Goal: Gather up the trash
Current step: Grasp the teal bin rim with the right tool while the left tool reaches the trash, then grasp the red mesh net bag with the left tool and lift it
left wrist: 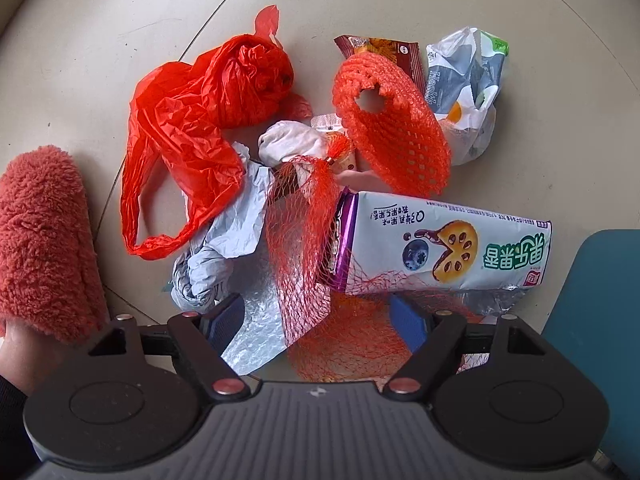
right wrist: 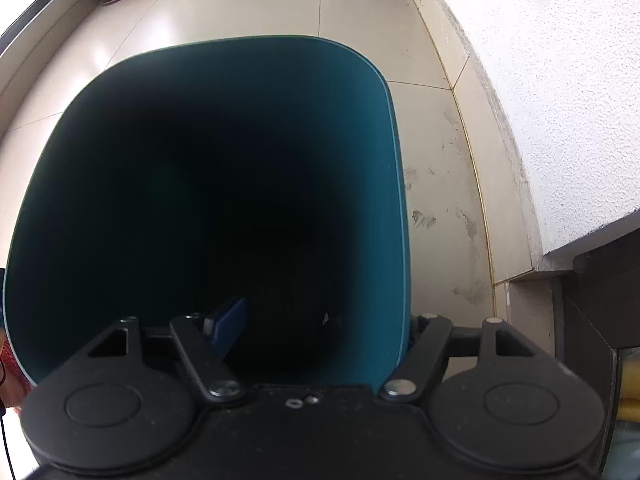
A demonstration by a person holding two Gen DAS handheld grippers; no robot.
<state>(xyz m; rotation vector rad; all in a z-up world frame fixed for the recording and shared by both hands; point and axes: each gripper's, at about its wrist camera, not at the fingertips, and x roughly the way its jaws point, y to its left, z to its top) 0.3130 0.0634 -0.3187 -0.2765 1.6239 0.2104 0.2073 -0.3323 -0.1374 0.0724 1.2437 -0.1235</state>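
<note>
**Loose net and a bin wall between the fingers: where this can fail**

Left wrist view. The left gripper (left wrist: 320, 316) is hanging low over a pile of trash on the tiled floor (left wrist: 100, 40), and its two blue fingers (left wrist: 408, 320) are standing wide apart with nothing pinched. Between and under them a red mesh net (left wrist: 304, 248) is lying, and it is spreading over a silver foil wrapper (left wrist: 256, 328) and over the lower edge of a long snack box (left wrist: 444, 240). Further away are lying a red plastic bag (left wrist: 192, 120), an orange foam fruit net (left wrist: 388, 120), a crumpled white tissue (left wrist: 292, 140), a pale blue paper (left wrist: 228, 232), a brown wrapper (left wrist: 380, 50) and a white printed bag (left wrist: 468, 88). A fluffy red slipper (left wrist: 44, 240) is standing at the left. In my judgement the net is the risk: it is thin and open, so the fingers may be closing through the holes, or it may be dragging the box and foil with it and dropping them on the way.

Right wrist view. The right gripper (right wrist: 320, 324) is spread around the right wall of the teal bin (right wrist: 396, 200): one finger (right wrist: 228, 324) is inside, the other is outside and mostly hidden. I cannot tell if it is really pressing the wall. The inside is too dark to see any content. If the grip is loose, the bin may be tipping or sliding on the smooth tiles.
</note>
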